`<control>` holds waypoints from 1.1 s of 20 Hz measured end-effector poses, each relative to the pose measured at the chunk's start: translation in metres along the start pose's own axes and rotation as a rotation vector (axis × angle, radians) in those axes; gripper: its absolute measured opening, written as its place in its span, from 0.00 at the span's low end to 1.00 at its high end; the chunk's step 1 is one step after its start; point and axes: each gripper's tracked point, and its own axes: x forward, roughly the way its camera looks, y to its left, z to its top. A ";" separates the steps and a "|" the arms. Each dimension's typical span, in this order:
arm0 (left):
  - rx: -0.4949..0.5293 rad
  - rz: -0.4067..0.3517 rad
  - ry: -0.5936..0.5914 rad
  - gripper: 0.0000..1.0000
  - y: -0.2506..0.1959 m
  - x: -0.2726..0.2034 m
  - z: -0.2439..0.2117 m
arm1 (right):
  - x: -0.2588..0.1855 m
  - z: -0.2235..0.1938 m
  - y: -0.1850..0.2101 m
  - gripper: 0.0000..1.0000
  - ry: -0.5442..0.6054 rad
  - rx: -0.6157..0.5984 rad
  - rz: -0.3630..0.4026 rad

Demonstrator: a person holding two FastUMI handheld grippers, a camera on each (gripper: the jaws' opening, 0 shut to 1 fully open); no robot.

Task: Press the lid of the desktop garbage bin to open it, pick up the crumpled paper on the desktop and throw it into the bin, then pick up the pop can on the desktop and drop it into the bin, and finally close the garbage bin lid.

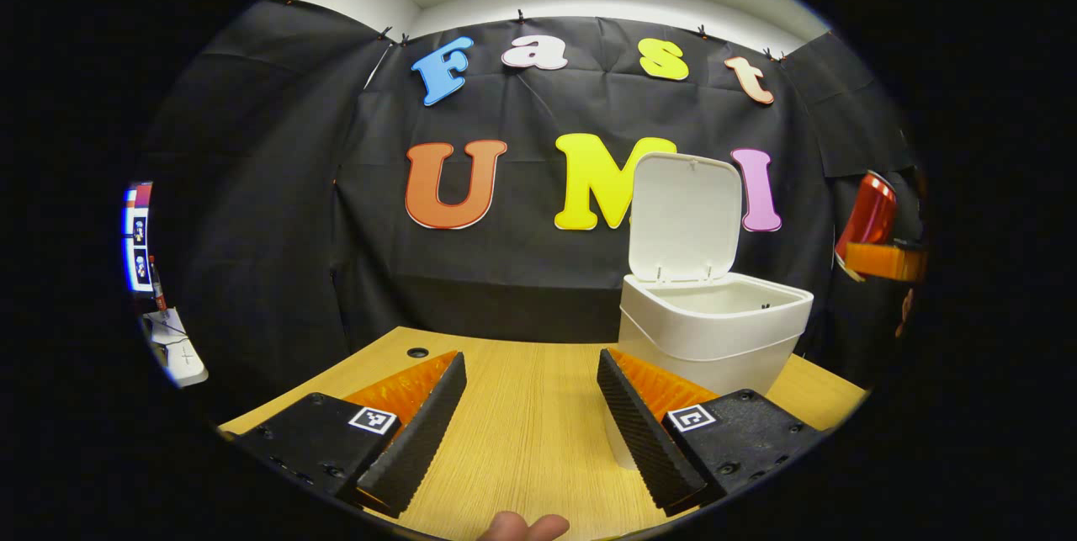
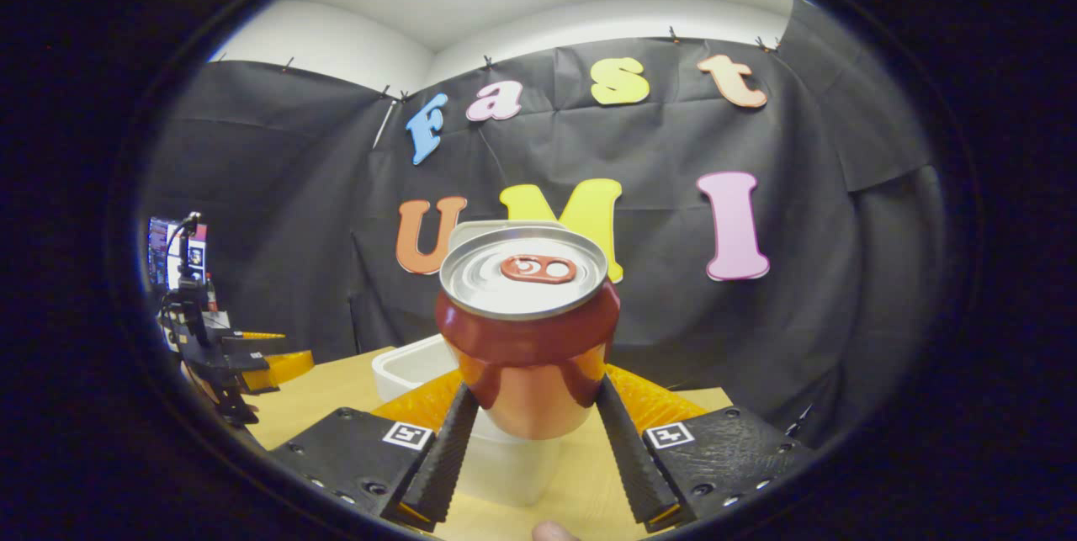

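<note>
A white desktop bin point(image 1: 715, 326) stands on the wooden table with its lid point(image 1: 683, 217) swung upright and open. My left gripper point(image 1: 532, 406) hovers open over the table, just left of the bin, nothing between its fingers. In the right gripper view my right gripper point(image 2: 532, 432) is shut on a red pop can point(image 2: 528, 331), held upright above the bin point(image 2: 412, 368), whose white rim shows behind and below the can. The can point(image 1: 867, 213) and the right gripper point(image 1: 883, 262) also appear at the far right of the left gripper view, higher than the bin. I see no crumpled paper on the table.
The wooden table point(image 1: 522, 406) has a small round cable hole point(image 1: 417, 352) near its back left. Black cloth walls close off the back and sides. The left gripper point(image 2: 227, 364) and the hand holding it show at the left of the right gripper view, before a monitor point(image 2: 172, 251).
</note>
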 end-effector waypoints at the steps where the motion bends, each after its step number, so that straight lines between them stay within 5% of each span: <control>1: 0.003 0.004 0.003 1.00 0.003 -0.002 -0.002 | 0.011 0.006 0.005 0.77 -0.005 -0.010 0.008; 13: -0.003 -0.002 0.010 1.00 0.002 -0.004 -0.013 | 0.106 0.028 0.038 0.76 0.030 -0.010 0.047; 22: -0.018 -0.003 0.024 1.00 0.003 0.004 -0.019 | 0.120 0.000 0.052 0.76 0.139 -0.016 0.075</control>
